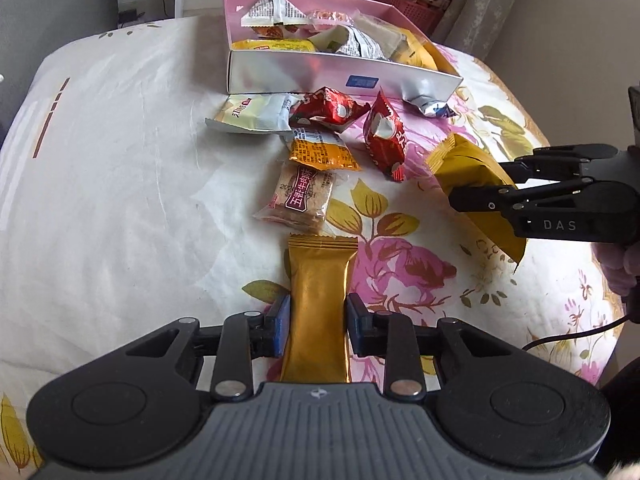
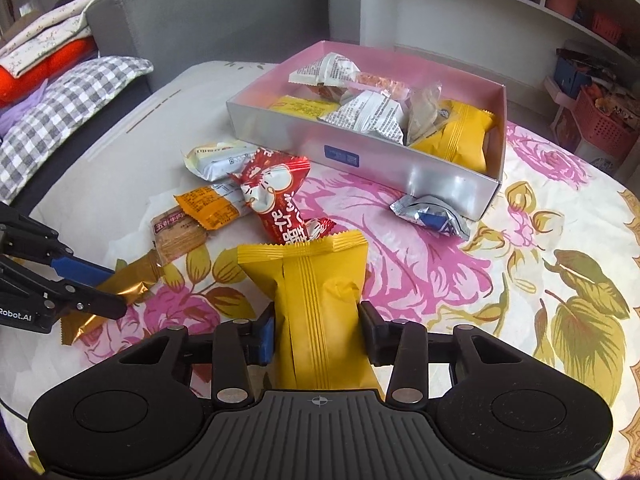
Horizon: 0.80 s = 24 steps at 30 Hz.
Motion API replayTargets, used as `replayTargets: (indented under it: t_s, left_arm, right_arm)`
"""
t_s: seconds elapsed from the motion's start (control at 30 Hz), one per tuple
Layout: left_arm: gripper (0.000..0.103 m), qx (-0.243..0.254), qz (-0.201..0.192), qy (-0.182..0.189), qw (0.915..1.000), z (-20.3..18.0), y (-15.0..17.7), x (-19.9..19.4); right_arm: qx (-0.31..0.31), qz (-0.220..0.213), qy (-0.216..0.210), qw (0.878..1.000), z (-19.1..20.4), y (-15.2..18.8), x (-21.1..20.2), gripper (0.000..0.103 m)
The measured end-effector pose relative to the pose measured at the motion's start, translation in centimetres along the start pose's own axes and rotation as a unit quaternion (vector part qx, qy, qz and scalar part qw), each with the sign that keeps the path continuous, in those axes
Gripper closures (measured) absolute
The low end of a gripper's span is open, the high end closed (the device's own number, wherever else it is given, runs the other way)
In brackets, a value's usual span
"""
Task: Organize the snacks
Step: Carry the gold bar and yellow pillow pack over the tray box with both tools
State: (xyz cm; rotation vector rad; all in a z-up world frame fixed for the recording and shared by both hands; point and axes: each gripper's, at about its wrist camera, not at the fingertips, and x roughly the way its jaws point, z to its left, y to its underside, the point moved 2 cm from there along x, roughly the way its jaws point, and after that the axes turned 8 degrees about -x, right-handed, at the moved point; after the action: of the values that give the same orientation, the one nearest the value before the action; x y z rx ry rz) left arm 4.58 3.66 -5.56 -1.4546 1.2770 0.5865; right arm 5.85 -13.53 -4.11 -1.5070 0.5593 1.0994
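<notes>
In the left wrist view my left gripper (image 1: 318, 312) is shut on a long gold bar packet (image 1: 320, 280), both pads pressed to its sides above the flowered cloth. My right gripper (image 2: 318, 320) is shut on a plump yellow packet (image 2: 316, 280), pinched at its middle. A silver box with a pink lining (image 2: 312, 140) stands beyond, holding several snacks. In front of it lie two red packets (image 1: 328, 108), an orange packet (image 1: 320, 152), a clear biscuit packet (image 1: 302, 198), a cream packet (image 1: 252, 114) and a silver packet (image 2: 432, 216).
The round table's flowered cloth (image 2: 520, 280) drops off at the right and near edges. A grey sofa with checked cushions (image 2: 60, 112) stands to the left in the right wrist view. Shelves and red baskets (image 2: 604, 120) stand behind the box. A black cable (image 1: 580, 332) trails from the right gripper.
</notes>
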Motion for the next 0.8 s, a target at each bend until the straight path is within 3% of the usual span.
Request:
replayTargets:
  t_s: [0.53, 0.8]
  left_arm:
    - [0.077, -0.044, -0.054, 0.047, 0.9965, 0.4, -2.1, -3.5]
    - [0.076, -0.054, -0.086, 0.044, 0.9939, -0.8, -4.2, -4.1]
  right_arm:
    - [0.108, -0.033, 0.008, 0.994, -3.8, -1.4, -2.9, 0.063]
    - [0.154, -0.052, 0.005, 0.987, -5.3, -2.9, -3.3, 0.063]
